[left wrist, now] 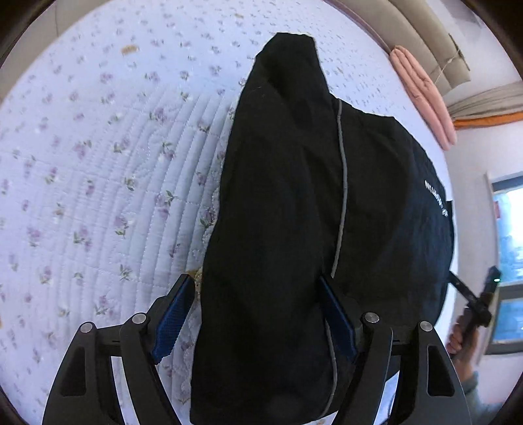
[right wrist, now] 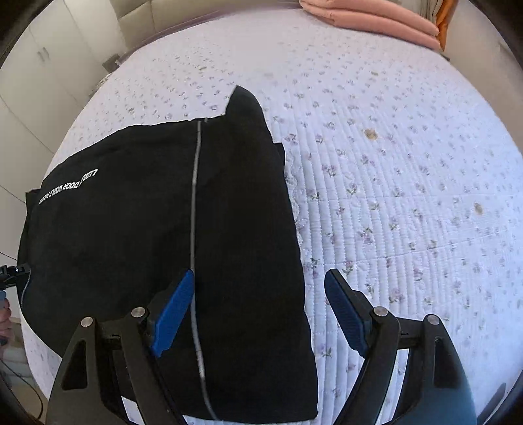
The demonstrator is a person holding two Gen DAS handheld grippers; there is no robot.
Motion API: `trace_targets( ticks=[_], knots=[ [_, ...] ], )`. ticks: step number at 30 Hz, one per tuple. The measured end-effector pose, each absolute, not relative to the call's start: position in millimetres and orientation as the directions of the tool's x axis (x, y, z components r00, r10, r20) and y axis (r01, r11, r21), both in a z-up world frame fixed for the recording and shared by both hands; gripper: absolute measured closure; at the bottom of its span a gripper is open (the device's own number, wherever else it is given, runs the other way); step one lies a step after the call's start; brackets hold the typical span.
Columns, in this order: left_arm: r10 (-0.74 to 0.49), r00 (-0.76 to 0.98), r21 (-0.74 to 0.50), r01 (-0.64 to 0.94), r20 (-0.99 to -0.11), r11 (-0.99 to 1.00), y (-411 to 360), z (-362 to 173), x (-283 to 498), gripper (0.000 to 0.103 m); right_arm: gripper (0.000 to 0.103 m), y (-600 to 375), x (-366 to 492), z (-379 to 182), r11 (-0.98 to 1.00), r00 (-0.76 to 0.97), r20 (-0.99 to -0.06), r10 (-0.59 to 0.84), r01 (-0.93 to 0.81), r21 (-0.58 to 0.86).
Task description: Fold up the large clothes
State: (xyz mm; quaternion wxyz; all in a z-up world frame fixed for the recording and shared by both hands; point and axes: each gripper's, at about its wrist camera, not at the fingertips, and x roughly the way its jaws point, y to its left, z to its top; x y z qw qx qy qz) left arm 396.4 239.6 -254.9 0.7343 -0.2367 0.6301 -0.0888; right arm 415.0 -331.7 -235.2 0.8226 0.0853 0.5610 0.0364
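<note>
1. Beneath both of our grippers lies a bed covered by a quilted bedspread (right wrist: 392, 196) printed with small purple flowers and marked by a few brown spots.
2. Our left gripper (left wrist: 258, 314) has its blue-padded fingers spread apart on either side of the black garment (left wrist: 294, 212); the cloth passes between them, but they do not pinch it.
3. Our right gripper (right wrist: 258, 314) is likewise spread wide: its left finger (right wrist: 171, 314) sits over the black cloth just beside a thin grey stripe (right wrist: 194, 212), and its right finger (right wrist: 346, 314) is over the bare bedspread.
4. Farther out, we see the garment lying folded on the bedspread, with white lettering (right wrist: 68, 184) on its far-left part in the right wrist view.
5. Farthest away, a folded pink blanket (right wrist: 369, 16) rests at the far edge of the bed, with white cupboards (right wrist: 39, 65) to the left.
</note>
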Motion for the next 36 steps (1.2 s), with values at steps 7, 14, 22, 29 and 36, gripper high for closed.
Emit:
trace_targets(
  ticks=[7, 14, 22, 29, 36],
  knots=[
    [-0.502, 0.150, -0.521, -0.139, -0.852, 0.842, 252.3, -276.0, 410.2, 0.014, 0.006, -358.4, 435.5, -264.3, 0.938, 0.324, -0.895, 0.307, 0.056, 0.342],
    [-0.561, 0.133, -0.575, -0.111, -0.817, 0.811, 258.2, -299.4, 410.4, 0.005, 0.000, -381.1, 451.5, -304.4, 0.832, 0.258, -0.819, 0.513, 0.088, 0.548],
    [-0.579, 0.137, -0.591, -0.069, -0.803, 0.803, 236.2, -298.3, 442.1, 0.004, 0.016, -388.1, 460.9, -310.1, 0.734, 0.240, -0.721, 0.650, 0.047, 0.678],
    [-0.614, 0.163, -0.629, -0.054, -0.772, 0.776, 224.2, -297.6, 459.8, 0.019, 0.016, -368.6, 477.9, -320.3, 0.635, 0.205, -0.626, 0.752, 0.031, 0.772],
    [-0.635, 0.213, -0.655, -0.030, -0.743, 0.755, 208.6, -279.4, 459.0, 0.062, 0.047, -360.2, 466.8, -308.4, 0.665, 0.241, -0.642, 0.728, -0.023, 0.746]
  ],
)
